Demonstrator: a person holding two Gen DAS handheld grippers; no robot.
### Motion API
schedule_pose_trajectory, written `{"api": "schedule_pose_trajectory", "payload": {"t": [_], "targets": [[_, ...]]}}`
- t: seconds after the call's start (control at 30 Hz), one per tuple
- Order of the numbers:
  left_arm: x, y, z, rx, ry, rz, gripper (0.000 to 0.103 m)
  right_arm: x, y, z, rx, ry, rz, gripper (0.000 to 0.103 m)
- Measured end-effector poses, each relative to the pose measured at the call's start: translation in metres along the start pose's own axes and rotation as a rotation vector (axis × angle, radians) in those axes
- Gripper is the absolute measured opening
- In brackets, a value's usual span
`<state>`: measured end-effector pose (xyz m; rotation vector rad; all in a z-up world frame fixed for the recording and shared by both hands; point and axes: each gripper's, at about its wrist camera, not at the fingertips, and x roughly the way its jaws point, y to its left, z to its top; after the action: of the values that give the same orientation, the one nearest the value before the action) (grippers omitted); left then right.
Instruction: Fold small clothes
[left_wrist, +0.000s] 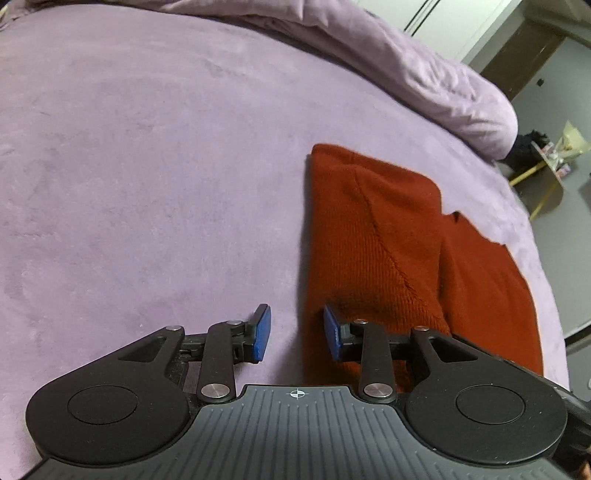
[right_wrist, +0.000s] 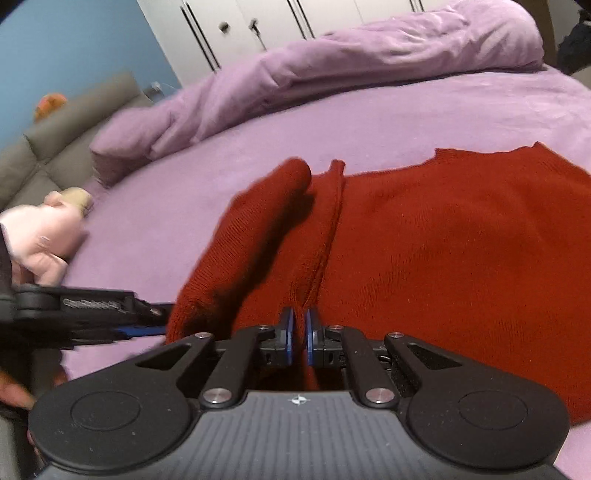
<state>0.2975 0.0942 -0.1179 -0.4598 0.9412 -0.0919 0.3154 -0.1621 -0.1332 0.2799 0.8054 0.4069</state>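
Observation:
A red knitted sweater (left_wrist: 388, 240) lies on the lilac bed sheet (left_wrist: 147, 166), with its sleeve folded over the body. My left gripper (left_wrist: 297, 330) is open at the sweater's near left edge. One blue pad (left_wrist: 263, 332) is over the sheet and the other is over the knit, and neither presses on anything. In the right wrist view the red sweater (right_wrist: 461, 258) spreads to the right. My right gripper (right_wrist: 300, 336) is shut on a raised ridge of its fabric. The left gripper (right_wrist: 159, 317) shows at the left, by the sleeve end.
A bunched lilac duvet (right_wrist: 332, 62) lies along the far side of the bed. A person's hand (right_wrist: 40, 236) holds the left gripper. A grey sofa (right_wrist: 55, 147) and white wardrobe doors (right_wrist: 277, 18) stand beyond. A small table (left_wrist: 546, 166) is past the bed's edge.

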Motion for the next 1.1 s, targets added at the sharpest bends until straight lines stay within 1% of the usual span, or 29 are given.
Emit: {"api": "schedule_pose_trajectory", "payload": {"t": [0.03, 0.07, 0.13, 0.17, 0.23, 0.3, 0.4, 0.53, 0.6, 0.63, 0.67, 0.73, 0.8, 0.87, 0.93, 1.0, 1.03, 1.1], "targets": [[0.000, 0.004, -0.001, -0.005, 0.001, -0.009, 0.035, -0.006, -0.006, 0.004, 0.038, -0.018, 0.029, 0.013], [0.001, 0.005, -0.001, -0.015, 0.002, -0.015, 0.035, -0.010, -0.013, 0.007, 0.087, -0.041, 0.054, 0.026], [0.003, 0.009, -0.001, -0.036, 0.007, -0.025, 0.035, -0.010, -0.031, 0.017, 0.207, -0.061, 0.093, 0.038], [0.001, 0.012, 0.000, -0.043, 0.008, -0.028, 0.035, -0.006, -0.037, 0.021, 0.252, -0.054, 0.107, 0.038], [0.000, 0.010, 0.000, -0.038, 0.006, -0.022, 0.035, 0.010, -0.047, 0.028, 0.324, -0.001, 0.164, 0.038], [0.000, 0.007, 0.000, -0.024, 0.005, -0.010, 0.035, 0.024, -0.047, 0.035, 0.380, 0.021, 0.210, 0.038], [-0.002, 0.002, 0.000, -0.002, 0.000, 0.005, 0.035, 0.046, -0.037, 0.042, 0.386, 0.065, 0.238, 0.038], [-0.004, 0.000, 0.000, 0.011, -0.003, 0.015, 0.035, 0.064, -0.016, 0.046, 0.336, 0.091, 0.219, 0.039], [-0.005, -0.002, -0.001, 0.024, -0.007, 0.020, 0.035, 0.067, -0.007, 0.047, 0.276, 0.088, 0.172, 0.038], [-0.005, -0.003, -0.002, 0.028, -0.009, 0.021, 0.035, 0.069, -0.002, 0.049, 0.240, 0.091, 0.145, 0.032], [-0.006, -0.003, -0.002, 0.032, -0.010, 0.022, 0.035, 0.069, 0.003, 0.049, 0.208, 0.086, 0.122, 0.020], [-0.010, -0.003, -0.004, 0.031, -0.012, 0.019, 0.035, 0.063, 0.009, 0.049, 0.135, 0.066, 0.082, 0.012], [-0.017, -0.001, -0.006, 0.013, -0.013, 0.000, 0.036, 0.052, 0.015, 0.050, 0.075, 0.029, 0.049, 0.010], [-0.026, -0.001, -0.010, 0.011, -0.022, -0.004, 0.036, 0.037, 0.019, 0.050, 0.011, -0.018, 0.016, 0.005], [-0.035, -0.004, -0.014, 0.031, -0.027, -0.015, 0.038, 0.024, 0.015, 0.052, 0.002, -0.054, 0.000, 0.005], [-0.042, -0.011, -0.019, 0.065, -0.022, -0.047, 0.040, 0.011, 0.007, 0.051, -0.006, -0.077, -0.029, 0.005], [-0.043, -0.016, -0.022, 0.089, -0.022, -0.063, 0.043, 0.006, 0.001, 0.049, -0.008, -0.079, -0.044, 0.005], [-0.037, -0.025, -0.025, 0.135, -0.009, -0.077, 0.044, 0.003, -0.012, 0.044, 0.016, -0.062, -0.064, 0.005]]}}
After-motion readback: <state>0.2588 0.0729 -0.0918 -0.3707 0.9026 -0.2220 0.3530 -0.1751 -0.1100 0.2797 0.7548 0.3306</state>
